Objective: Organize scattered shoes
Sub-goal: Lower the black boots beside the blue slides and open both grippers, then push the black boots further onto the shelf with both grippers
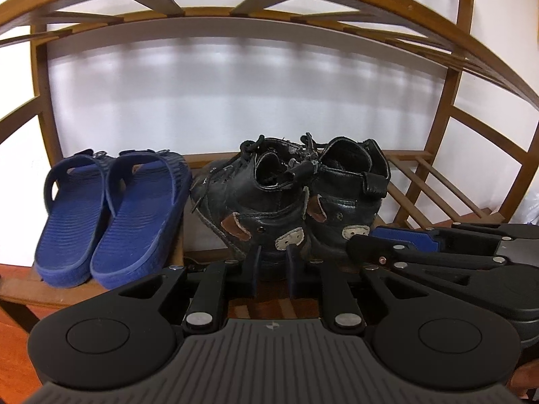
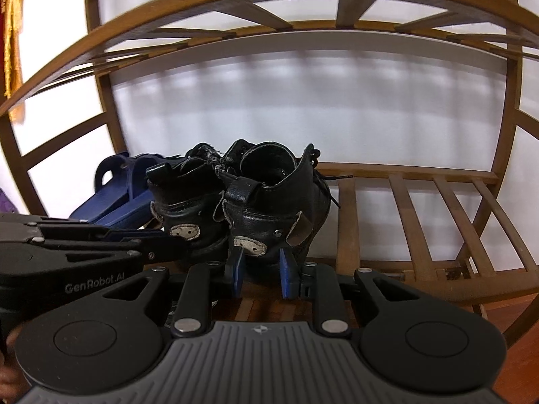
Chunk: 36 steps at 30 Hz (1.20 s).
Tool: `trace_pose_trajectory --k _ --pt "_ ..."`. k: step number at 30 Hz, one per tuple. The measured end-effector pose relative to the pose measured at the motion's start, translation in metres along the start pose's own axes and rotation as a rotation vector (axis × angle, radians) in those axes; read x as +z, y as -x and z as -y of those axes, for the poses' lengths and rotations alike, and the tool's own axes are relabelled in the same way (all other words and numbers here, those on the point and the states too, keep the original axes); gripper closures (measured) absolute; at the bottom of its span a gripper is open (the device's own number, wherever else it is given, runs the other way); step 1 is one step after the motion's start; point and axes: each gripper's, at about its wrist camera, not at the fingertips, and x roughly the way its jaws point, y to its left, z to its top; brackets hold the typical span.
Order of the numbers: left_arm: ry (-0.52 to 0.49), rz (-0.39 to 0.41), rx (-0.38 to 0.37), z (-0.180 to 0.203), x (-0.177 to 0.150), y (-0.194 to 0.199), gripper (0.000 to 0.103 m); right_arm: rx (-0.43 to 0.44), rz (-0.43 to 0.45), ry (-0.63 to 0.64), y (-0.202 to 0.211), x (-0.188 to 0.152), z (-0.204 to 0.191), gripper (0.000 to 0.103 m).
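The left wrist view shows both blue slippers [image 1: 111,215] in full, side by side at the left end of the wooden rack's [image 1: 434,175] lower shelf; the right wrist view shows only part of them behind the boots, but reveals the bare slats [image 2: 421,222] stretching to the right of the boots up to the rack's side frame. The two black boots stand heels outward, touching, at the shelf's front edge. The left boot [image 1: 256,202] sits just beside the slippers. An upper shelf [image 2: 269,17] overhangs the boots with clear room above.

The left gripper [image 1: 273,266] has its blue pads narrowly spaced at the left boot's heel; whether they pinch it cannot be told. The right gripper [image 2: 259,271] likewise brackets the right boot's [image 2: 273,208] heel sole, its grip uncertain.
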Motion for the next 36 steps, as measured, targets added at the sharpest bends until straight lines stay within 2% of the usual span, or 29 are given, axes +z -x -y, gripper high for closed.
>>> trace_pose_trajectory --k 8,12,25,28,30,36 --pt "0.004 -0.012 -0.013 -0.002 0.000 -0.003 0.084 0.012 -0.006 -0.013 -0.005 0.000 0.005 0.078" --pt "0.005 -0.014 -0.017 -0.004 -0.004 0.004 0.074 0.019 -0.009 -0.005 0.000 -0.003 -0.001 0.078" --pt "0.014 -0.027 -0.007 -0.007 -0.021 0.037 0.055 0.003 -0.004 -0.022 0.040 -0.016 -0.013 0.078" --pt "0.019 -0.030 -0.009 -0.009 -0.024 0.043 0.045 -0.014 0.007 -0.029 0.047 -0.015 -0.011 0.073" --pt "0.023 -0.034 -0.011 -0.010 -0.025 0.046 0.041 -0.023 0.013 -0.033 0.049 -0.014 -0.008 0.061" --pt "0.030 -0.051 -0.012 -0.010 -0.026 0.040 0.033 -0.048 0.026 -0.089 0.043 -0.007 0.008 0.035"
